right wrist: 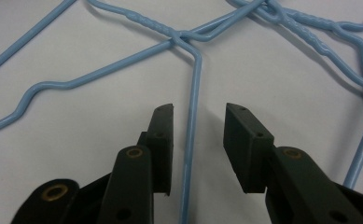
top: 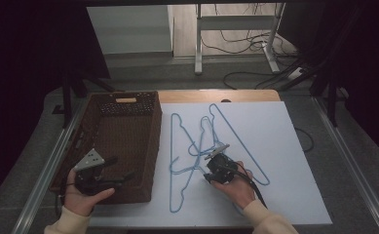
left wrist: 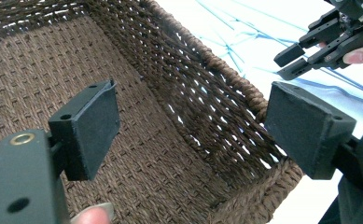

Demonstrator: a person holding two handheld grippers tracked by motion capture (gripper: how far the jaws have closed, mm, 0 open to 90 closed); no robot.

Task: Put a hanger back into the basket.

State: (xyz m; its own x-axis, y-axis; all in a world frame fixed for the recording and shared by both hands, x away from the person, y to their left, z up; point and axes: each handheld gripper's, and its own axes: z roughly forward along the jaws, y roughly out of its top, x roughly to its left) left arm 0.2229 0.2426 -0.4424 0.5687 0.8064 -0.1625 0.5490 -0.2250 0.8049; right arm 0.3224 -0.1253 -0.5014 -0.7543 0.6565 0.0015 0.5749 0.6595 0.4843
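Light blue wire hangers (top: 197, 146) lie tangled on the white board (top: 279, 146). My right gripper (top: 208, 169) is low over them, near the board's middle front, and its jaws are open. In the right gripper view, one straight hanger wire (right wrist: 191, 121) runs up between the jaws of the right gripper (right wrist: 198, 114) with a gap on each side, touching neither pad. My left gripper (top: 121, 168) is held over the front of the brown wicker basket (top: 154, 141) and is open and empty. The left gripper view shows the left gripper (left wrist: 188, 112) wide apart above the basket floor, with the right gripper (left wrist: 293, 60) farther off.
The basket stands at the left of the board, its right wall (left wrist: 226, 74) next to the hangers (left wrist: 244, 37). A wooden table edge (top: 216, 95) shows behind the board. Metal rails run along both sides, and cables and a stand's legs lie on the floor beyond.
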